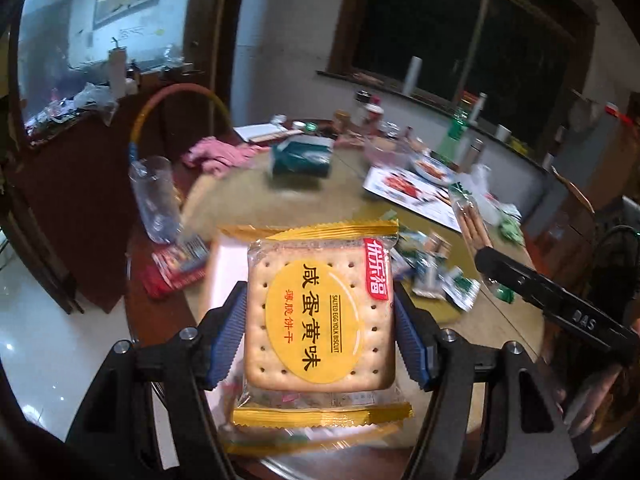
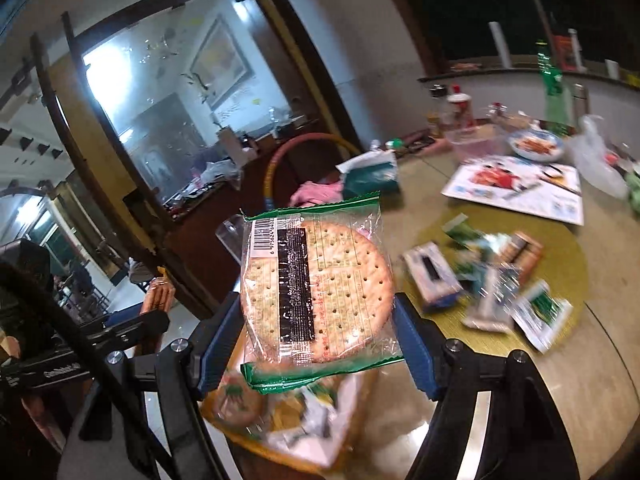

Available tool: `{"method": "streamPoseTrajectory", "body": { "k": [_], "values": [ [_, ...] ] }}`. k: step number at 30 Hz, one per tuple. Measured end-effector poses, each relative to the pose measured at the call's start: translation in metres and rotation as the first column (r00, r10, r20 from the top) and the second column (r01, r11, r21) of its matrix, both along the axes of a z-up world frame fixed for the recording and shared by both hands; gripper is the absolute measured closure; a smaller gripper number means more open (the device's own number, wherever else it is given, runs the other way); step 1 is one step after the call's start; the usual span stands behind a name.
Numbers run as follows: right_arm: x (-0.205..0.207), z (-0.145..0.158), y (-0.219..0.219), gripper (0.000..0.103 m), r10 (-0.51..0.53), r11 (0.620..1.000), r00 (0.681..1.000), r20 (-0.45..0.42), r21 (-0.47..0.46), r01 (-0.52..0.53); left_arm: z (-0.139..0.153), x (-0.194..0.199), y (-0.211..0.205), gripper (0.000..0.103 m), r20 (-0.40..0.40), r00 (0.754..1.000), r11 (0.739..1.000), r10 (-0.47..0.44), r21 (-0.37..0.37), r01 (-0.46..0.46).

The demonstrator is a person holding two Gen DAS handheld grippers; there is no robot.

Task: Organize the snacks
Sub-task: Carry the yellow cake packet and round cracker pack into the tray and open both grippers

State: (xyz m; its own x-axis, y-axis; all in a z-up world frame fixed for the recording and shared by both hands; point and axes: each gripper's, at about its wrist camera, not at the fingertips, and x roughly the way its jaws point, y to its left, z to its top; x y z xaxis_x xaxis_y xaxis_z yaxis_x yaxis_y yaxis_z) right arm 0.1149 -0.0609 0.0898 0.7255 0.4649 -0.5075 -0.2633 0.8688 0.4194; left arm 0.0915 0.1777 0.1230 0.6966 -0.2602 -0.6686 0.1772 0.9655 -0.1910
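My left gripper is shut on a yellow salted egg yolk biscuit pack, held flat above a white tray at the table's near edge. My right gripper is shut on a green-edged round biscuit pack, barcode side up, above a tray that holds other green biscuit packs. A heap of loose snack packs lies on the round table to the right; it also shows in the left wrist view. The right gripper's black body shows at right in the left wrist view.
A red snack bag and a clear plastic bottle stand at the table's left edge. A teal tissue box, a pink cloth, a printed mat, a plate of food and bottles crowd the far side.
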Motion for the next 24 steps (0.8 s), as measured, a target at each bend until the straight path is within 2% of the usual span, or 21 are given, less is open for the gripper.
{"method": "streamPoseTrajectory", "body": {
  "k": [4, 6, 9, 12, 17, 20, 24],
  "values": [
    [0.041, -0.01, 0.028, 0.029, 0.036, 0.999, 0.999, -0.02, -0.024, -0.037, -0.022, 0.048, 0.018, 0.034, -0.052, 0.999, 1.0, 0.014, -0.015, -0.015],
    [0.061, -0.026, 0.039, 0.029, 0.051, 0.998, 0.998, -0.048, -0.035, -0.053, -0.041, 0.071, 0.023, 0.034, -0.088, 0.996, 1.0, 0.029, -0.01, -0.03],
    [0.092, -0.061, 0.053, 0.029, 0.057, 0.997, 0.989, -0.134, -0.048, -0.064, -0.072, 0.102, 0.028, 0.034, -0.152, 0.988, 0.999, 0.04, -0.01, -0.042],
    [0.11, -0.09, 0.066, 0.029, 0.048, 0.994, 0.981, -0.19, -0.086, -0.066, -0.103, 0.13, 0.027, 0.034, -0.221, 0.974, 0.999, 0.047, 0.003, -0.047],
    [0.126, -0.126, 0.087, 0.029, 0.005, 0.977, 0.969, -0.246, -0.205, -0.057, -0.144, 0.162, 0.02, 0.034, -0.302, 0.951, 0.997, 0.061, 0.071, -0.042],
    [0.13, -0.137, 0.085, 0.029, 0.016, 0.983, 0.954, -0.298, -0.168, -0.07, -0.159, 0.174, 0.023, 0.034, -0.355, 0.932, 0.996, 0.074, 0.068, -0.054],
    [0.135, -0.141, 0.09, 0.029, -0.015, 0.971, 0.957, -0.289, -0.233, -0.056, -0.167, 0.186, 0.025, 0.034, -0.373, 0.923, 0.994, 0.094, 0.08, -0.069]
  ]
}}
